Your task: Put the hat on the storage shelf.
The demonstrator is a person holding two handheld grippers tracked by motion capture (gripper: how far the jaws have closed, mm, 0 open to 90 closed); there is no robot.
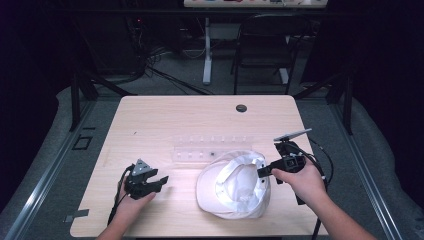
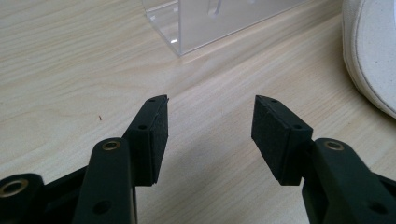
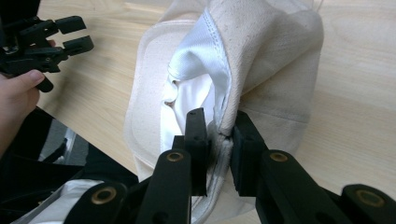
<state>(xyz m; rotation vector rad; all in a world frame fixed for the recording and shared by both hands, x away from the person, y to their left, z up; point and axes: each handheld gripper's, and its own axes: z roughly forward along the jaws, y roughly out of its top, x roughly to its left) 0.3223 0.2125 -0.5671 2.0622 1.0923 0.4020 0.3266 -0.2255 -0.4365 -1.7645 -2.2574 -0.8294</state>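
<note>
overhead camera faces table point(image 1: 150, 120); gripper cameras close, sharing cap point(image 3: 280, 56).

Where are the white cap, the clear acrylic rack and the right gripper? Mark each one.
white cap point(image 1: 235, 192), high view, on its pale lining.
clear acrylic rack point(image 1: 192, 150), high view, on its flat top.
right gripper point(image 3: 218, 126), right gripper view, between its jaws, clamped on the cap's rim.

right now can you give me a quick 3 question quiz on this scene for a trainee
1. True or false: the right gripper is clamped on the white cap's edge.
2. Which stands between the left gripper's open jaws? A) the cap B) bare table C) the clear acrylic rack
3. What lies on the wooden table just beyond the cap?

Key: 1 true. 2 B. 3 the clear acrylic rack.
</note>
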